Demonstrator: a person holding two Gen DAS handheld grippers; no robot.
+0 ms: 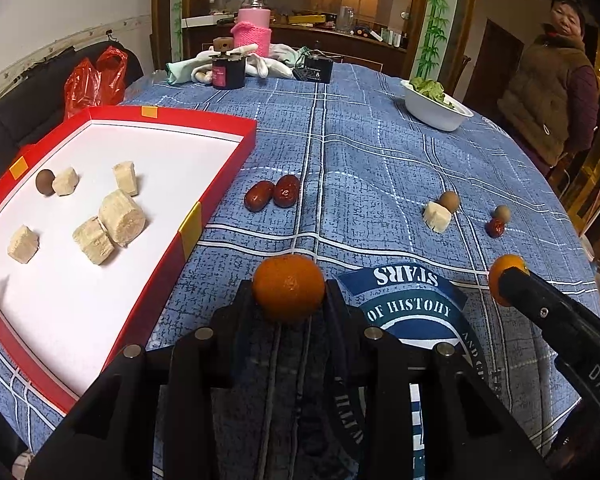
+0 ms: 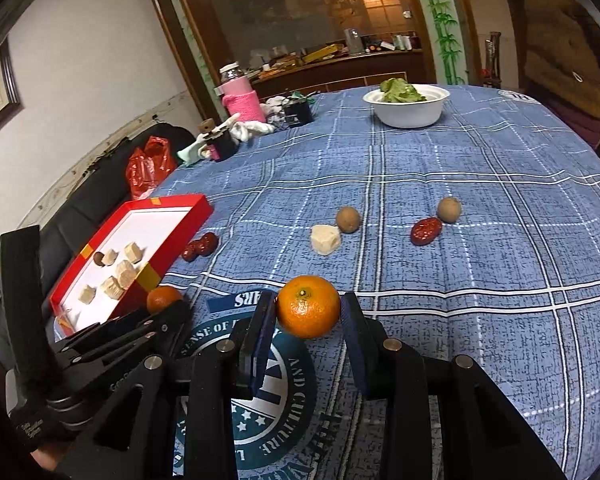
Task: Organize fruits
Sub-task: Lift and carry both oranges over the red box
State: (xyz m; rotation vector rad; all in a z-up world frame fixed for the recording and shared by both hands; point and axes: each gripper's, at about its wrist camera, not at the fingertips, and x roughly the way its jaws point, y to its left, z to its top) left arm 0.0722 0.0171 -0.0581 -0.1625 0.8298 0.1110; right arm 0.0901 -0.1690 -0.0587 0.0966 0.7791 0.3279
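My left gripper point(image 1: 288, 294) is shut on an orange tangerine point(image 1: 288, 290), held over the blue tablecloth beside the red tray point(image 1: 216, 136). My right gripper point(image 2: 309, 312) is shut on a second tangerine point(image 2: 309, 311); it shows at the right of the left wrist view point(image 1: 500, 280). The tray holds several pale sugarcane chunks point(image 1: 122, 218) and one brown longan point(image 1: 45, 182). On the cloth lie two red dates point(image 1: 272, 194), a cane chunk point(image 2: 325, 239), two longans point(image 2: 348, 219) point(image 2: 449, 209) and another date point(image 2: 426, 231).
A white bowl of greens point(image 2: 406, 114) stands at the far side. A pink-sleeved jar point(image 1: 254, 26), a dark cup point(image 1: 228, 70), cloths and a black box crowd the far left. A red plastic bag point(image 1: 94, 80) sits off the table. A person point(image 1: 552, 92) stands at right.
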